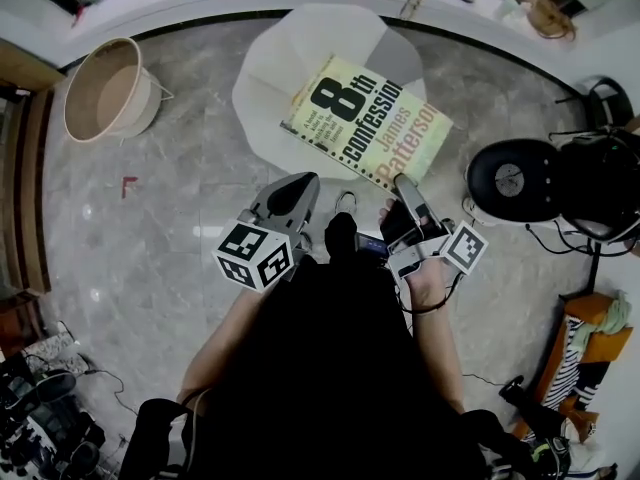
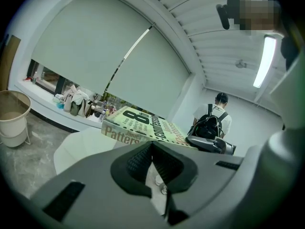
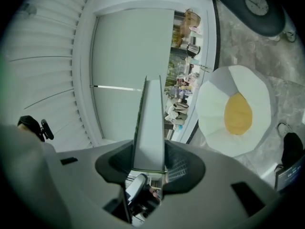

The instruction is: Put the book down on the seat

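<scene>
My right hand-held gripper [image 1: 406, 186] clamps the book [image 1: 368, 120] by one edge over the seat [image 1: 268, 86]. My left hand-held gripper [image 1: 298, 186] is closed and empty. With that one-edge grip, the book could twist free.

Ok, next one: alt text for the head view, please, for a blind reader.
Seen from above, the right gripper clamps the near edge of a yellow-green book, holding it over a white seat. The left gripper hangs shut and empty beside it; a tan basket stands at left.
</scene>
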A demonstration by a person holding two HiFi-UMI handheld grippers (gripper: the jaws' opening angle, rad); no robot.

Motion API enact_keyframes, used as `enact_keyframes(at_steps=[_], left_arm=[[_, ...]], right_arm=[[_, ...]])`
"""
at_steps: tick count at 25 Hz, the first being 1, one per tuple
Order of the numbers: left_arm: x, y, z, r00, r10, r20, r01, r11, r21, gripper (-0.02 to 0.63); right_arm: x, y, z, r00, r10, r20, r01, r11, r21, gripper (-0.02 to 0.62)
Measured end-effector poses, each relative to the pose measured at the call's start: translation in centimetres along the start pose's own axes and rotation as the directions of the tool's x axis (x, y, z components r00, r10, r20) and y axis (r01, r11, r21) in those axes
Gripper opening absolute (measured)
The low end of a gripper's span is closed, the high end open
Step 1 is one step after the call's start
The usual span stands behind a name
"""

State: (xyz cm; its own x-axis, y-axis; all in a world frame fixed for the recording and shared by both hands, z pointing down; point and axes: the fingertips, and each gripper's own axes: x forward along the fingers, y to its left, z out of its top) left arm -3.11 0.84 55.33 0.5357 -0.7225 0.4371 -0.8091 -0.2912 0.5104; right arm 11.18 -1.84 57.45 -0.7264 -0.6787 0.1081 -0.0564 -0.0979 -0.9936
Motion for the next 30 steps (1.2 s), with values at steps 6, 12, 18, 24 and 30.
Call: enact_keyframes(at_steps=[6, 12, 18, 24, 30], left_arm=[[-0.1, 0.1, 0.2, 0.999, 0.032, 0.013, -0.032, 0.999, 0.006, 0.011], [0.5, 0.1, -0.4, 0.998, 0.059, 0.030, -0.058, 0.998, -0.026, 0.011], [1.2, -0.2, -0.4, 0.996, 0.081, 0.021, -0.081, 0.996, -0.041, 0.011], [0.4, -4.1, -1.5, 0.996, 0.093, 0.009, -0.093, 0.996, -0.019, 0.011], [1.6, -1.9, 0.4, 0.997, 0.079, 0.005, -0.079, 0.997, -0.015, 0.011]], right_arm=[[0.1, -0.2, 0.1, 1.000, 0.020, -0.017, -0.020, 1.000, 0.007, 0.178], [0.0, -0.6, 0.4, 0.998, 0.030, -0.049, -0.029, 1.000, 0.007, 0.179], [0.3, -0.3, 0.2, 0.997, 0.018, -0.077, -0.016, 1.000, 0.022, 0.178], [-3.0, 0.4, -0.4, 0.997, 0.022, -0.075, -0.020, 0.999, 0.034, 0.178], [0.4, 0.2, 0.0, 0.997, 0.009, -0.081, -0.005, 0.999, 0.047, 0.179]])
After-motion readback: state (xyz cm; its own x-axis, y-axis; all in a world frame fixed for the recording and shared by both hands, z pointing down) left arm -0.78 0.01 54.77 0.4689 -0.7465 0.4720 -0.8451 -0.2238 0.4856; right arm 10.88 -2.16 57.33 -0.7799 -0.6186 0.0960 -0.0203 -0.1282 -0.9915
